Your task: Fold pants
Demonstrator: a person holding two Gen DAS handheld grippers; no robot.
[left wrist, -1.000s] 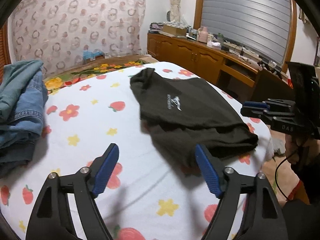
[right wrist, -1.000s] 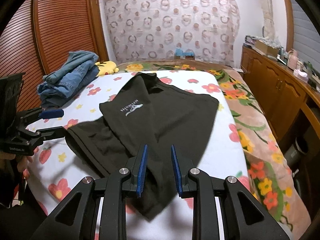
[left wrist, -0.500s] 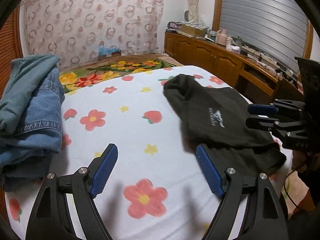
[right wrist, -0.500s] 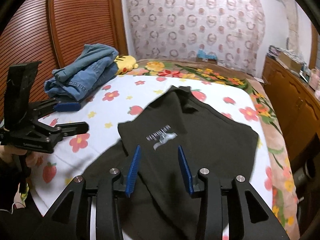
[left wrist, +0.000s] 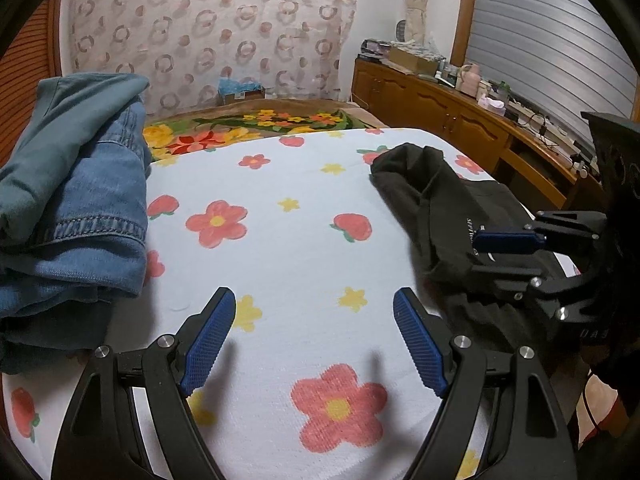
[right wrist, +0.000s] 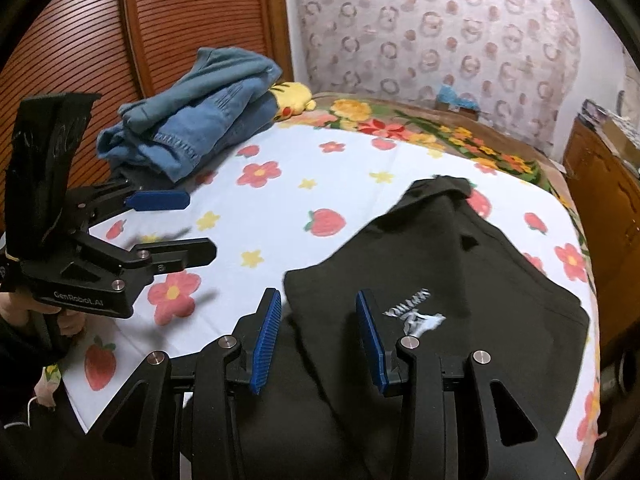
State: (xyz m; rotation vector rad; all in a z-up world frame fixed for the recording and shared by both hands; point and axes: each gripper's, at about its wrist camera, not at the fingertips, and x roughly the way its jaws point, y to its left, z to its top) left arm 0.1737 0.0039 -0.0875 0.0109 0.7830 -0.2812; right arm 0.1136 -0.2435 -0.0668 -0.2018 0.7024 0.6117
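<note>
Black pants (right wrist: 460, 276) with a white logo lie folded on the flowered bed sheet, at the right in the left wrist view (left wrist: 444, 216). My right gripper (right wrist: 318, 340) is open and empty, just above the pants' near edge; it also shows from the side in the left wrist view (left wrist: 496, 254). My left gripper (left wrist: 314, 340) is open wide and empty over bare sheet, left of the pants; it shows in the right wrist view (right wrist: 180, 224).
A pile of blue denim clothes (left wrist: 68, 200) lies at the bed's left side, by a wooden slatted wall (right wrist: 140, 32). A yellow plush toy (right wrist: 292, 98) lies behind it. A wooden cabinet (left wrist: 460, 112) stands along the right. The bed edge (left wrist: 360, 460) is near.
Both grippers have swung left across the bed, away from the pants toward the denim pile. My right gripper has opened wider. The pants lie still.
</note>
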